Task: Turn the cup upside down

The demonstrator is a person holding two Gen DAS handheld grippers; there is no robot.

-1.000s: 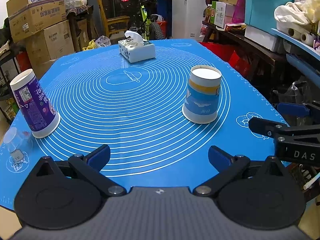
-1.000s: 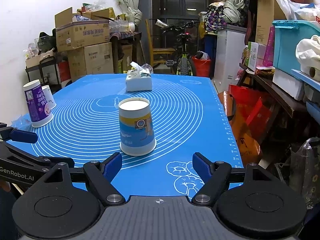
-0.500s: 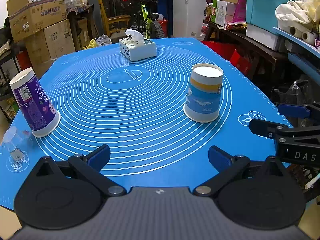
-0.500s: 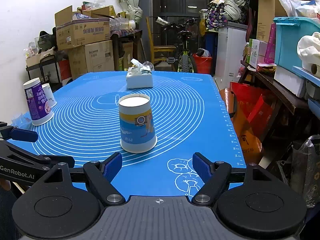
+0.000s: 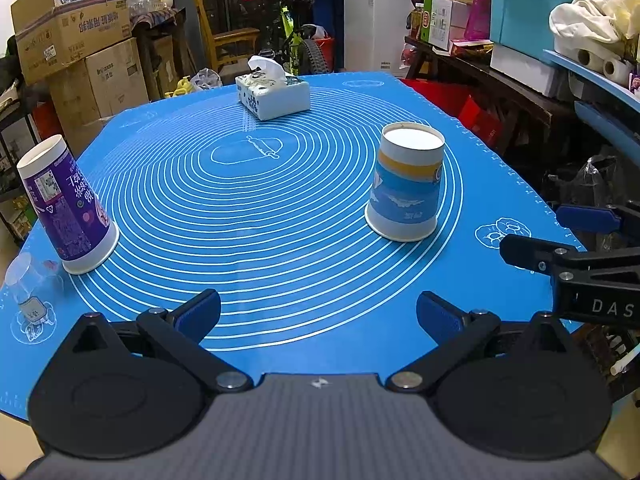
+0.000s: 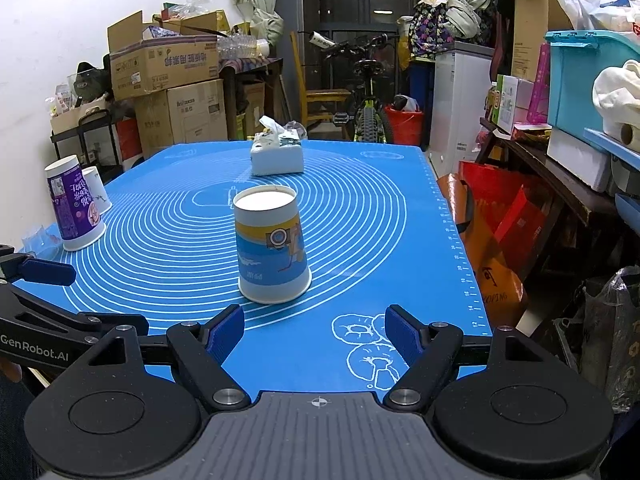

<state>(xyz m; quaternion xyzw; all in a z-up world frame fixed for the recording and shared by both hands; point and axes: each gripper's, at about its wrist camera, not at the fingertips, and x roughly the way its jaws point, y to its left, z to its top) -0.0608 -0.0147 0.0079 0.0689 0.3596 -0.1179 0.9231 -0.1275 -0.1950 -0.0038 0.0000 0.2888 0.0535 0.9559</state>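
A blue, yellow and white paper cup stands upside down, rim on the blue mat; it also shows in the right wrist view. My left gripper is open and empty, near the mat's front edge, well short of the cup. My right gripper is open and empty, just in front of the cup, which sits slightly left of the gap. The right gripper also shows in the left wrist view, and the left gripper in the right wrist view.
A purple cup stands upside down at the mat's left edge, with a clear plastic cup near it. A white cup stands behind the purple one. A tissue box sits at the far side. Cluttered shelves line the right.
Both grippers have drifted slightly; the cup sits a little nearer and lower in the right wrist view. Nothing was taken hold of or let go.
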